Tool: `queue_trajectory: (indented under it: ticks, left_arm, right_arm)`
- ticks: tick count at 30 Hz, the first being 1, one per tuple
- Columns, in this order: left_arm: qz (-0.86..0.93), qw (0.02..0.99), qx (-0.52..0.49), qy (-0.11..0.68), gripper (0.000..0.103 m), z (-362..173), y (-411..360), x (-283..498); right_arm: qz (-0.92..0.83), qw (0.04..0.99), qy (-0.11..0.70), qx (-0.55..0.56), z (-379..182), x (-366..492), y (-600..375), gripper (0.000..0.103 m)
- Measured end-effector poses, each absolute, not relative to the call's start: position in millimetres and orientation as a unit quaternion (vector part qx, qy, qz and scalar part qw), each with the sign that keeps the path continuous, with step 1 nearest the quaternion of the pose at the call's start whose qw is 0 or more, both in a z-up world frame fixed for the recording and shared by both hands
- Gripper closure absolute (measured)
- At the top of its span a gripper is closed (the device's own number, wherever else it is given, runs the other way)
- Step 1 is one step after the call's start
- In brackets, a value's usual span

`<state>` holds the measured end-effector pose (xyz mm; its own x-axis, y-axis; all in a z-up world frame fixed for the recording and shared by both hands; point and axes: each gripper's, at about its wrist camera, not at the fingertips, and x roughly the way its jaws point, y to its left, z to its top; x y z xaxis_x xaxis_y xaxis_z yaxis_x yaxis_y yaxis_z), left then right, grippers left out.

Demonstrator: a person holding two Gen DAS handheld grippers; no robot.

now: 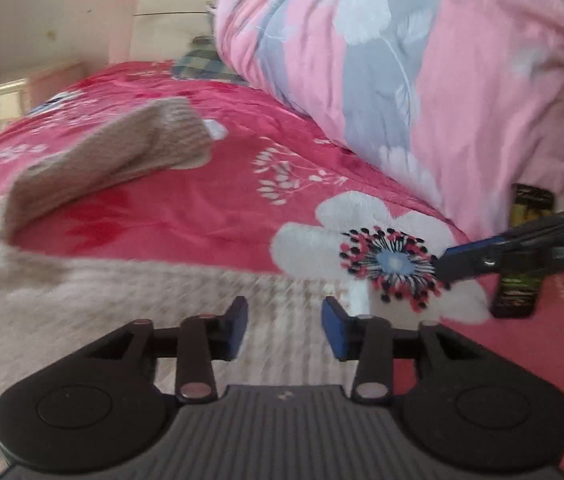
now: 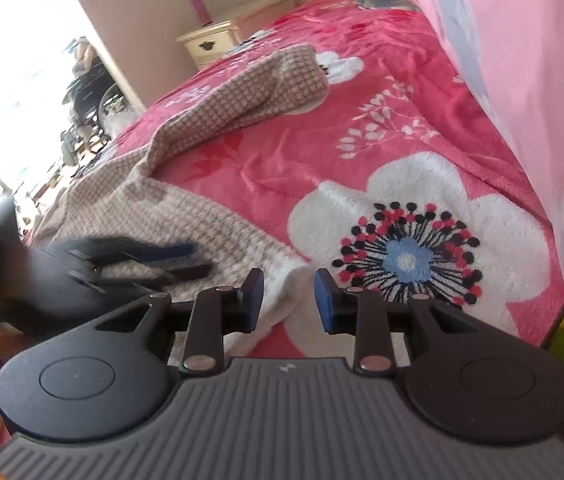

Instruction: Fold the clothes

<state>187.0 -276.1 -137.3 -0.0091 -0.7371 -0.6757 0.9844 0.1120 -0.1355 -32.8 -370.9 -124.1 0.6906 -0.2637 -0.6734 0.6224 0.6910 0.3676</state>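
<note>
- Spread flat on the bed: a beige knit sweater (image 2: pixel 186 216), one sleeve (image 2: pixel 258 92) angled away toward the far end, cuff resting on the blanket.
- Left gripper (image 1: pixel 284 330) hovers over the sweater's body near its edge, jaws apart, nothing between them.
- Right gripper (image 2: pixel 289 300) sits at the sweater's white corner hem, jaws apart, holding nothing.
- Underneath, a pink flowered blanket (image 2: pixel 382 92), large white flower (image 2: pixel 406 260) just beside the hem.
- Bunched pink-and-grey quilt (image 1: pixel 422 60) along one side; cream nightstand (image 2: pixel 218 42) beyond the bed.
</note>
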Motion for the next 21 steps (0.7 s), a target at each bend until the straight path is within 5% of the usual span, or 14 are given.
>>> queue_trajectory:
  ticks: [10,13,15,17,21]
  left_arm:
    - [-0.595,0.667,0.272,0.358,0.054,-181,-176,141]
    - [-0.608,0.659,0.272,0.349,0.052,-173,-175,142]
    - [-0.616,0.651,0.248,0.367,0.052,-165,-176,155]
    - [-0.614,0.659,0.210,0.379,0.052,-154,-175,174]
    - [-0.600,0.686,0.143,0.386,0.051,-139,-176,219]
  right_arm:
    - [-0.118,0.925,0.318,0.171,-114,29,-318,0.075]
    - [-0.076,0.927,0.340,0.140,-130,55,-300,0.069]
    - [-0.074,0.908,0.392,0.124,-157,74,-296,0.053]
    - [-0.081,0.881,0.447,0.129,-180,84,-299,0.052]
    - [-0.078,0.896,0.387,0.204,-144,82,-325,0.049]
